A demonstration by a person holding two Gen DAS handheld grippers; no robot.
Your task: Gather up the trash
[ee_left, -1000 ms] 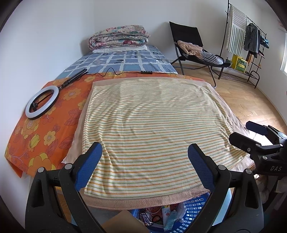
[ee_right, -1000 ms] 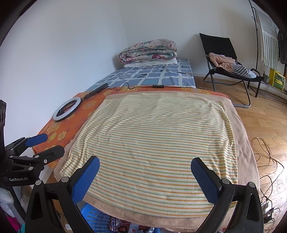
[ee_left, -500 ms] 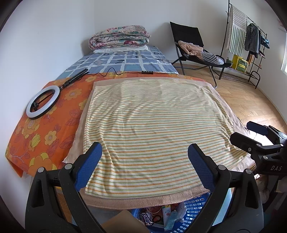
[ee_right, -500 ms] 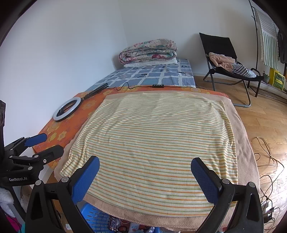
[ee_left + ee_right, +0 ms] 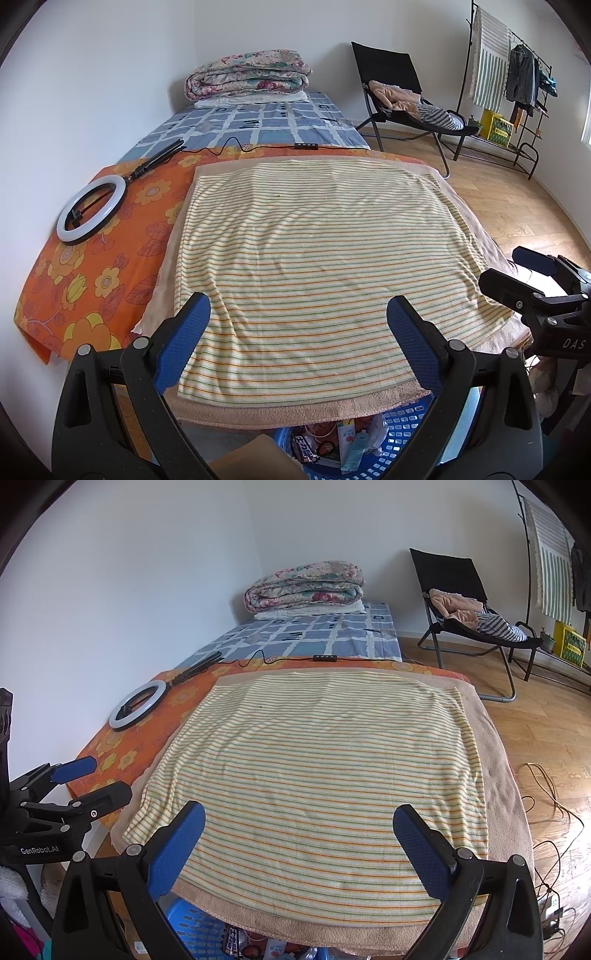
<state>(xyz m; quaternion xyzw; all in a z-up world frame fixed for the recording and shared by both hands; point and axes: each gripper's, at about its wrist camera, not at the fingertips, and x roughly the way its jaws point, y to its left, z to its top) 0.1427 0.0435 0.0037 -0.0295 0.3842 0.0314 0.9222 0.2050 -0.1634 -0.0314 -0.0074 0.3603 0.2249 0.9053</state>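
A blue plastic basket sits on the floor below the near edge of the bed, partly hidden under the towel edge. It holds wrappers and packets; it also shows in the right wrist view. My left gripper is open and empty, held above the near edge of the striped towel. My right gripper is open and empty, held above the same edge to the right of the left one. No loose trash shows on the towel.
A ring light with its cable lies on the orange floral sheet at left. A folded quilt sits at the far end of the bed. A black chair with clothes and a clothes rack stand at right. Cables lie on the wood floor.
Both views have shifted very slightly; the grippers stay open and nothing on the bed has moved.
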